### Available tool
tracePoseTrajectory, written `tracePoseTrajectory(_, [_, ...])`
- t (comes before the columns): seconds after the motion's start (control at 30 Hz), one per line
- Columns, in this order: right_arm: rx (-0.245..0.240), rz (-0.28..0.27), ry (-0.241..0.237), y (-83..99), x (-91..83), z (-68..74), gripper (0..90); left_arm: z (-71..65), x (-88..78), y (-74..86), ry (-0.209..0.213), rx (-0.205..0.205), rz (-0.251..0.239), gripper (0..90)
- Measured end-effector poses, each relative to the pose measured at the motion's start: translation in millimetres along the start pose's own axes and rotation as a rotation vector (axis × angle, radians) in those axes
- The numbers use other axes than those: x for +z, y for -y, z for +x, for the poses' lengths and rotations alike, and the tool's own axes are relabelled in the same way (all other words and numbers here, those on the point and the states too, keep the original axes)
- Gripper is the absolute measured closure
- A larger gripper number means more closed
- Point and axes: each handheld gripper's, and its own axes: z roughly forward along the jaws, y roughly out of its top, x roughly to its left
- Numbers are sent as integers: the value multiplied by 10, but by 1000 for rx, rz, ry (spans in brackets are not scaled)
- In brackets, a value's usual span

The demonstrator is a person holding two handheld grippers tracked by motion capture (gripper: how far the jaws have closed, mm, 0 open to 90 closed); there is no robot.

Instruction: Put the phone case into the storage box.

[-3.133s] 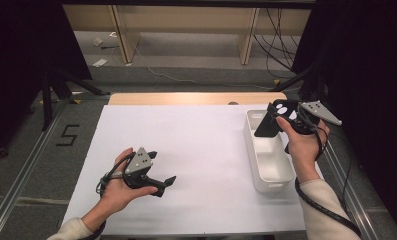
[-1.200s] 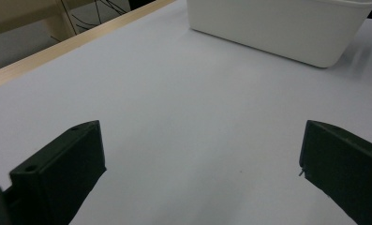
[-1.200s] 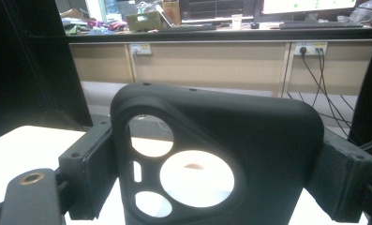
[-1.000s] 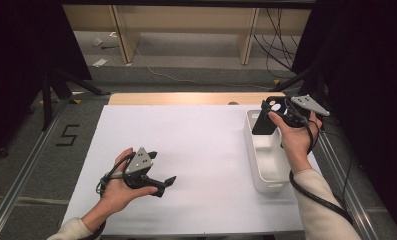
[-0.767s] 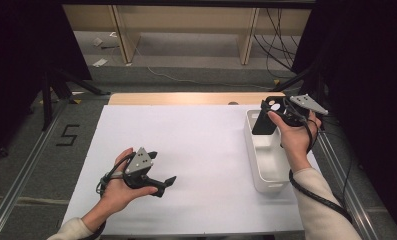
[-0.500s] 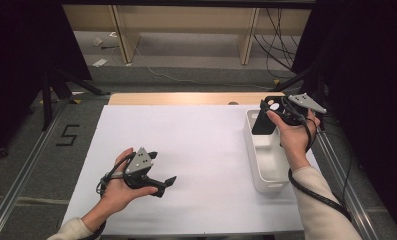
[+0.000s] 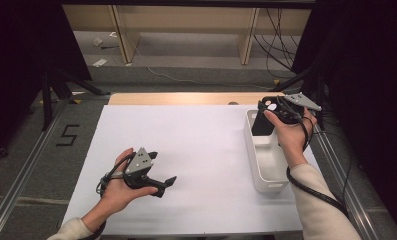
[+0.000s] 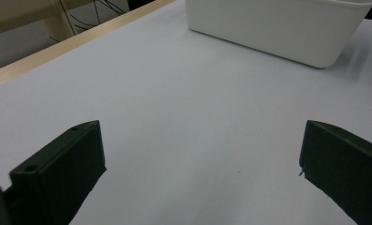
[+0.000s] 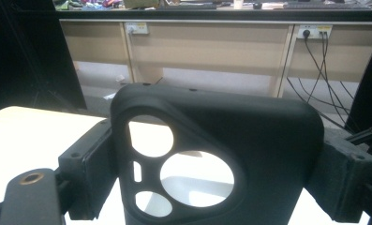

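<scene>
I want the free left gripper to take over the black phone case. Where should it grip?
Judging by its pose, grip the phone case across its plain long edges below the camera holes, coming from the open table side; the right hand-held gripper already clamps its upper part above the white bin.

The high view looked forward and down over the tabletop (image 7: pixel 196 145). The left gripper view skimmed it low, sharing the white bin (image 8: pixel 277 28) (image 7: pixel 266 160). The right gripper view faced level, close up.

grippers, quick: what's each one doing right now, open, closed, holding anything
Left gripper: open, nothing between its jaws, low over the white table.
Right gripper: closed on a black phone case, above the white bin.
</scene>
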Motion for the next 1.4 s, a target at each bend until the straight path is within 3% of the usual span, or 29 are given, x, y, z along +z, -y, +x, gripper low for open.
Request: tracePoseTrajectory(1.4, [-19, 72, 14, 73, 173, -26, 154, 0, 3, 0, 1, 2, 2, 0])
